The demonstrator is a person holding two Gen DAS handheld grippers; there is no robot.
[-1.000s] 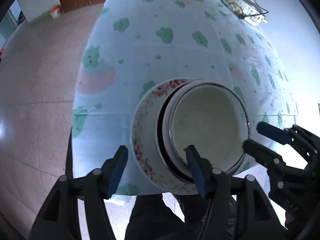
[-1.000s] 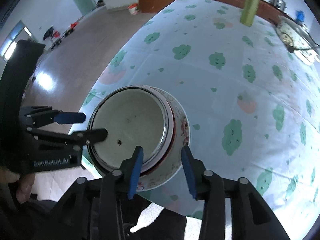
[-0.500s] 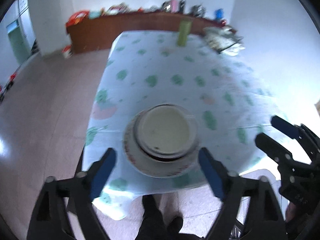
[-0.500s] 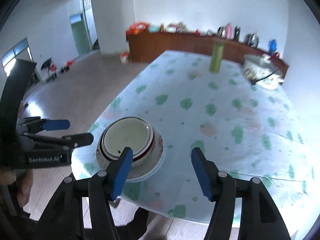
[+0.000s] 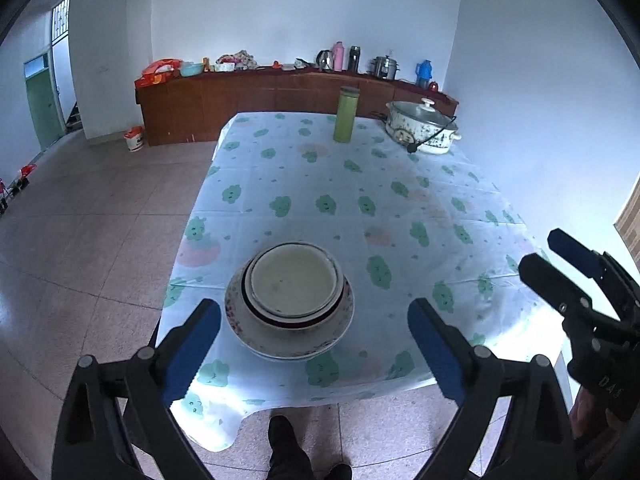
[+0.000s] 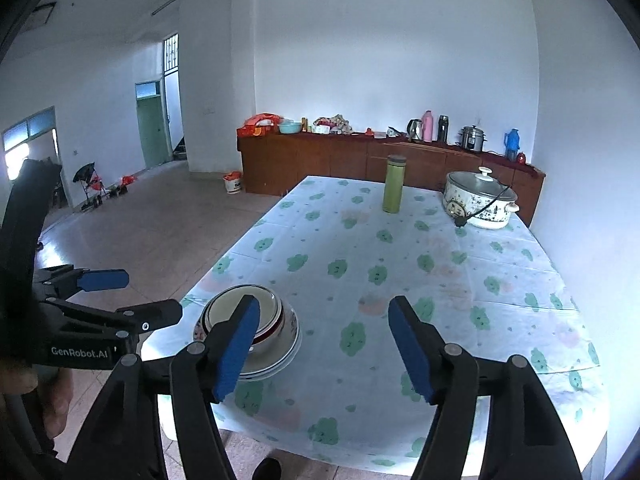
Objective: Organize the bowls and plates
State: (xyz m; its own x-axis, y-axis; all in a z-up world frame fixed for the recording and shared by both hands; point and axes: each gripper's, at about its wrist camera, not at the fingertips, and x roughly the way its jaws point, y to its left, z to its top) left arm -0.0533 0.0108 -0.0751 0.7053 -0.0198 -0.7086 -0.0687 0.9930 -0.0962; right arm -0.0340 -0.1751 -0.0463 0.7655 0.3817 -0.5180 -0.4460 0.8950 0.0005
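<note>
A stack of bowls (image 5: 294, 286) sits nested on a floral-rimmed plate (image 5: 244, 330) near the table's front left corner; it also shows in the right wrist view (image 6: 266, 320). My left gripper (image 5: 314, 338) is open and empty, held back from the table edge with the stack between its fingers in view. My right gripper (image 6: 324, 344) is open and empty, off to the right of the stack. Each gripper shows in the other's view: the right one (image 5: 560, 260), the left one (image 6: 140, 296).
The table (image 5: 400, 208) has a pale cloth with green prints. A green flask (image 5: 346, 120) and a lidded white cooker (image 5: 420, 126) with a cord stand at the far end. A brown sideboard (image 5: 280, 96) lines the back wall. Tiled floor lies to the left.
Both grippers have pulled back and up from the stack and opened wider. The bowls and plate stay on the table.
</note>
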